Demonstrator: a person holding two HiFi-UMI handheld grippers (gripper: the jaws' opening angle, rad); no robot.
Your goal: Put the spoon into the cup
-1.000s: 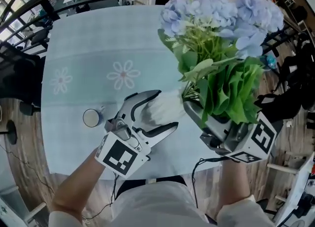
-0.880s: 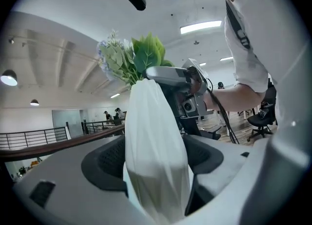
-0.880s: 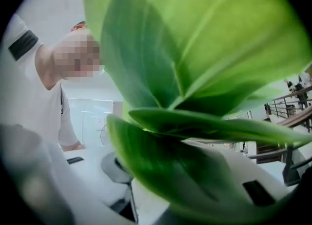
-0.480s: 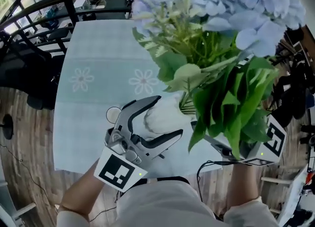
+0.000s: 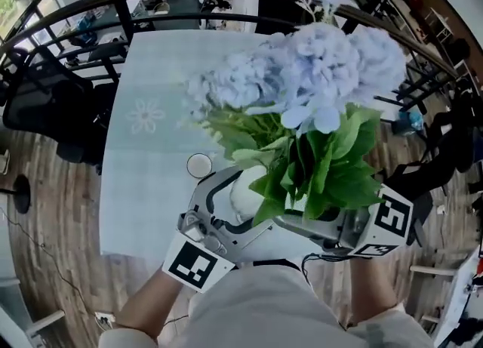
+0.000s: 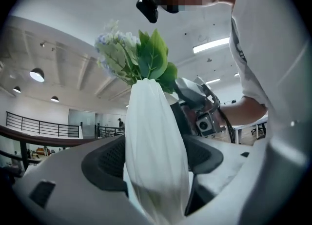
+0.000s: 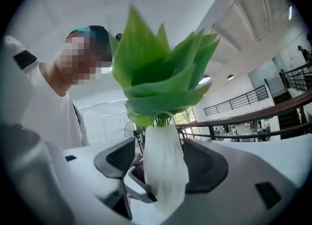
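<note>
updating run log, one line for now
left claw grips white-wrapped blue flower bouquet | right claw just opening, bouquet between | white cup on pale table

- Table [image 5: 124,241], top fully covered by a pale mint cloth [image 5: 162,67].
- Daisy print [image 5: 146,115] on the cloth's left part.
- Cup [image 5: 199,165] upright on the cloth, mouth up, toward the near edge.
- Table stands on a wood-plank floor [image 5: 53,210].
</note>
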